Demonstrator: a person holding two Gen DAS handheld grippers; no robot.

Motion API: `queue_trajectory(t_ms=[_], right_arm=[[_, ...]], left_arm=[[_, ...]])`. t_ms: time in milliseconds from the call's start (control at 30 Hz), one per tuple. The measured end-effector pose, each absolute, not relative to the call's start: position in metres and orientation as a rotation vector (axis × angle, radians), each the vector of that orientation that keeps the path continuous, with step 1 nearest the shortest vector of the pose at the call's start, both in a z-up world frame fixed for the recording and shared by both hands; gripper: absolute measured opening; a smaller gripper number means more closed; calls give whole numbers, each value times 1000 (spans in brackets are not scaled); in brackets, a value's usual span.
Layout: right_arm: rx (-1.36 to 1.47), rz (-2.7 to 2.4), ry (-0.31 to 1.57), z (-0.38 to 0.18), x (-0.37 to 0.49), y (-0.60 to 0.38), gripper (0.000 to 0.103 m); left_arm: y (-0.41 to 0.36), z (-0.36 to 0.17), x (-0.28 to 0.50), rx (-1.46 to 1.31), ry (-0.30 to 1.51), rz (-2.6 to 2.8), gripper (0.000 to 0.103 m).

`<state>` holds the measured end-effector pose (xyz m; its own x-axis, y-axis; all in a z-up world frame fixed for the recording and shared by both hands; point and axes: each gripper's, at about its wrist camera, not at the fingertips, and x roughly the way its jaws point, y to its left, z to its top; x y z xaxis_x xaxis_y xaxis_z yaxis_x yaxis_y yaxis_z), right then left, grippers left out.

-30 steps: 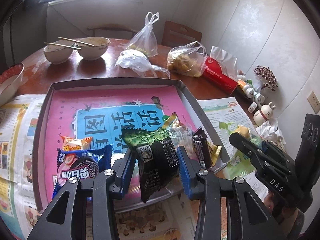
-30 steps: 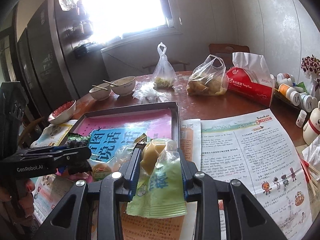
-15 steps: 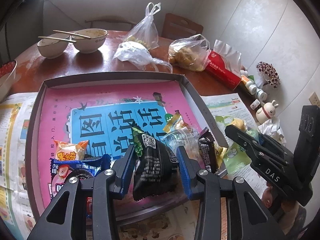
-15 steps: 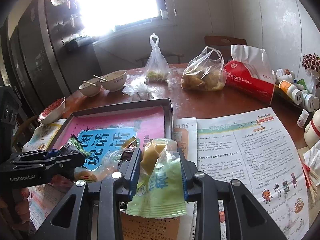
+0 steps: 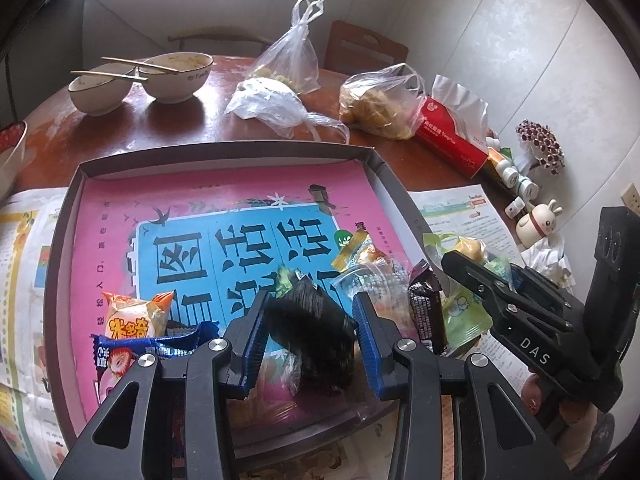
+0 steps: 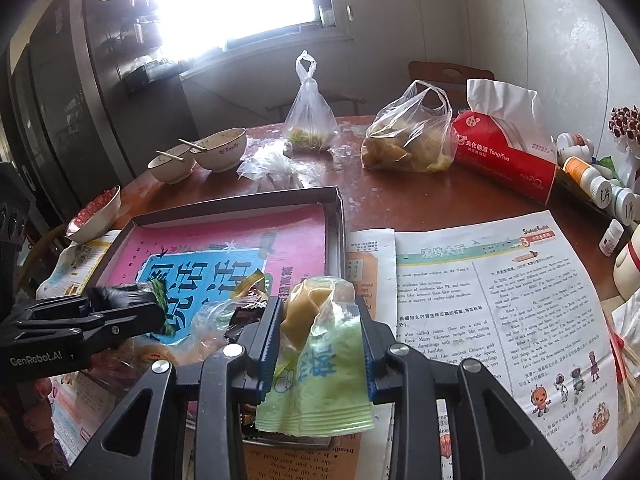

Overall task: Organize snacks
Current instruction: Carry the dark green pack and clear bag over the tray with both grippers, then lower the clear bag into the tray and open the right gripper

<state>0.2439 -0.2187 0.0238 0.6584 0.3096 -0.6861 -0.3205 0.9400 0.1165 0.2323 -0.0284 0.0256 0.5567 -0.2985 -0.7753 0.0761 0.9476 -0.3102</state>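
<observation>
My left gripper is shut on a black snack packet, blurred, held over the near part of the pink-lined tray. In the tray lie an orange packet, a blue cookie packet, a yellow candy, a clear wrapper and a dark bar. My right gripper is shut on a pale green packet with a yellowish cake inside, just right of the tray's near right corner. The right gripper also shows in the left wrist view.
Newspaper covers the table right of the tray. Behind it stand two bowls with chopsticks, plastic bags of food, a red tissue pack, pill bottles and a rabbit figurine. A bowl sits far left.
My left gripper has carried the black packet forward and down over the tray, and the packet has tipped over. The right gripper has held its green packet almost still beside the tray.
</observation>
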Motion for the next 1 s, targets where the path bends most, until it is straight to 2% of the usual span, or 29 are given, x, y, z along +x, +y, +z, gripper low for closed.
queue_trajectory(t_ms=[1000], right_arm=[[-57,400,796,17,253,-195,34]], left_arm=[[-31,22,243,-230,977,-221,42]])
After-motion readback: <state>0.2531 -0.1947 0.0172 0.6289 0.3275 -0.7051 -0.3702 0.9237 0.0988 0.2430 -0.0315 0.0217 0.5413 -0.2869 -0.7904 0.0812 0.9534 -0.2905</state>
